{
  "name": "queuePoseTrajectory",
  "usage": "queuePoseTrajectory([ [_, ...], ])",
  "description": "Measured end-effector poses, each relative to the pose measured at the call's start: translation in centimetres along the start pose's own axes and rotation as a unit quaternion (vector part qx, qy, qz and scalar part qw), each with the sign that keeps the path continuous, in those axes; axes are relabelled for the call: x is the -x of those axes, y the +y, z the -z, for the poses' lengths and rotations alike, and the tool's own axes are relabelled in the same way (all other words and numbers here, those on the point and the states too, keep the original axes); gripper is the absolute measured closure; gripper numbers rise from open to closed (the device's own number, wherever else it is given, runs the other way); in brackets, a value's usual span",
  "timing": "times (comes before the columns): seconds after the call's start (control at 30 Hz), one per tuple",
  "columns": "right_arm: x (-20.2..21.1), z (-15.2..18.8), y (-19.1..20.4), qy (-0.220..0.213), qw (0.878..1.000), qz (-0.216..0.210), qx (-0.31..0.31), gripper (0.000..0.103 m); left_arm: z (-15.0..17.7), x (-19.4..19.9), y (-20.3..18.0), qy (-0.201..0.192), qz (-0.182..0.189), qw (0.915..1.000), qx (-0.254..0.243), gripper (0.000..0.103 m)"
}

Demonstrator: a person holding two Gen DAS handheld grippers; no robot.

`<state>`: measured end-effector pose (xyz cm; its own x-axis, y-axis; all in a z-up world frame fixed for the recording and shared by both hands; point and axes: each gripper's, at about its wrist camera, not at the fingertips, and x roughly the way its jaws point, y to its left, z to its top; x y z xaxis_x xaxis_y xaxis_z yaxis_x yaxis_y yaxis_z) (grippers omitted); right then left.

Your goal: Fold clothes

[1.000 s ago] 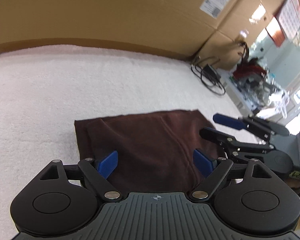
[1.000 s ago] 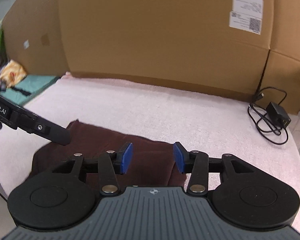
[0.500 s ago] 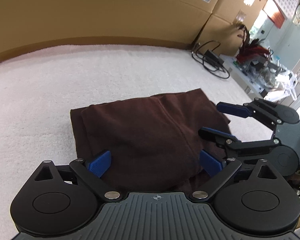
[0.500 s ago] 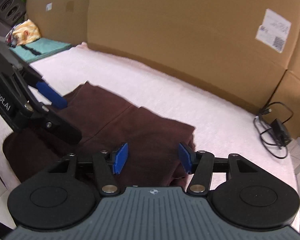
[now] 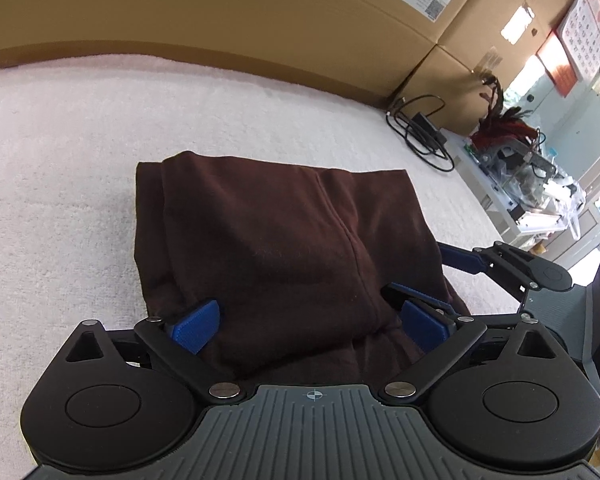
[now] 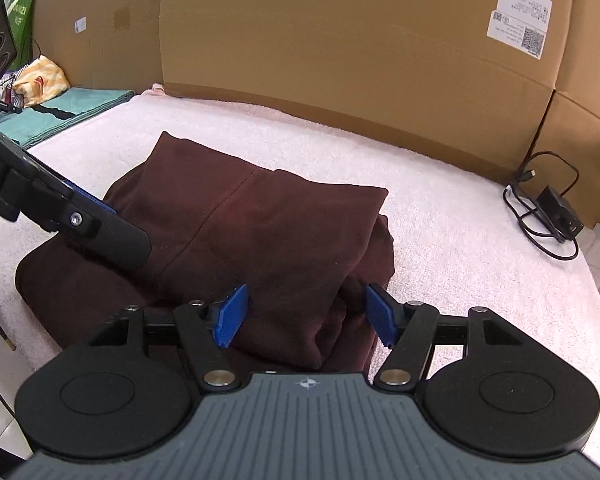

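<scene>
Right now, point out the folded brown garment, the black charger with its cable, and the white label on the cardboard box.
folded brown garment (image 5: pixel 284 248), left wrist view, middle of its top layer.
black charger (image 6: pixel 558 210), right wrist view, on the adapter block, cable coiled around it.
white label (image 6: pixel 518 20), right wrist view, centre of the sticker on the cardboard box (image 6: pixel 340 60).

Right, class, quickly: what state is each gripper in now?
Left gripper: open, jaws just opening, garment between them, not pinched.
Right gripper: open, jaws just opening, garment between them, not pinched.

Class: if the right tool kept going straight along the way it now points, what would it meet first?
Most likely the folded brown garment: the right tool, jaws just opened wider, straddles its near edge without pinching it. Depth is unclear.
</scene>
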<state>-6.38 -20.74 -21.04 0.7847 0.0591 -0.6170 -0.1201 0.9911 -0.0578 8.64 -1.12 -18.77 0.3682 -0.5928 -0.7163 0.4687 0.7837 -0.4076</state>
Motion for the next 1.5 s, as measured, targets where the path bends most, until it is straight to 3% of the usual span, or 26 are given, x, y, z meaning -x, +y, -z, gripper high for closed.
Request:
queuePoseTrajectory([
  [0.17, 2.7, -1.5, -1.7, -0.032, 0.998, -0.01, -0.061, 0.03, 0.1, 3.2, 0.6, -0.021, 0.036, 0.9969, 0.067, 0.0],
  [0.27, 3.4, -2.2, -1.9, -0.043, 0.996, -0.016, -0.077, 0.03, 0.4, 2.7, 1.1, -0.016, 0.054, 0.9937, 0.097, 0.0],
  [0.53, 1.9, -0.8, 2.1, -0.015, 1.0, -0.02, -0.015, 0.03, 1.8, 0.8, 1.8, 0.009, 0.061, 0.991, 0.119, 0.0],
  [0.67, 2.9, -0.9, 2.2, -0.03, 0.999, -0.02, -0.041, 0.031, 1.2, 2.2, 1.4, 0.001, 0.09, 0.9874, 0.131, 0.0],
  [0.77, 4.2, -2.1, 2.4, -0.054, 0.997, -0.033, -0.047, 0.046, 0.3, 2.7, 1.2, -0.019, 0.143, 0.9789, 0.144, 0.0],
  [0.8, 4.1, -2.3, 2.5, -0.055, 0.997, -0.041, -0.046, 0.059, 0.0, 2.7, 1.3, -0.025, 0.161, 0.975, 0.151, 0.0],
  [0.9, 3.4, -2.5, 2.7, -0.039, 0.995, -0.075, -0.057, 0.069, -0.6, 1.7, 1.8, -0.032, 0.194, 0.9644, 0.176, 0.0],
  [1.03, 1.8, -1.6, 3.3, -0.012, 0.994, -0.096, -0.051, 0.076, 0.2, -1.1, 3.0, -0.004, 0.173, 0.9658, 0.193, 0.001],
  [1.1, 1.2, -1.1, 3.4, -0.003, 0.995, -0.092, -0.048, 0.076, 1.0, -1.6, 3.9, -0.006, 0.169, 0.9654, 0.199, 0.008],
  [1.27, 1.6, 0.1, 1.6, 0.001, 0.995, -0.073, -0.072, 0.077, 1.9, -0.9, 6.0, -0.018, 0.185, 0.9509, 0.248, 0.015],
  [1.4, 1.9, 0.9, -0.3, 0.003, 0.994, -0.05, -0.099, 0.09, 2.0, -0.3, 6.6, -0.025, 0.176, 0.9506, 0.254, 0.015],
  [1.5, 2.2, 1.0, -0.9, 0.004, 0.993, -0.049, -0.103, 0.091, 1.7, 0.9, 7.2, -0.03, 0.162, 0.9522, 0.257, 0.014],
])
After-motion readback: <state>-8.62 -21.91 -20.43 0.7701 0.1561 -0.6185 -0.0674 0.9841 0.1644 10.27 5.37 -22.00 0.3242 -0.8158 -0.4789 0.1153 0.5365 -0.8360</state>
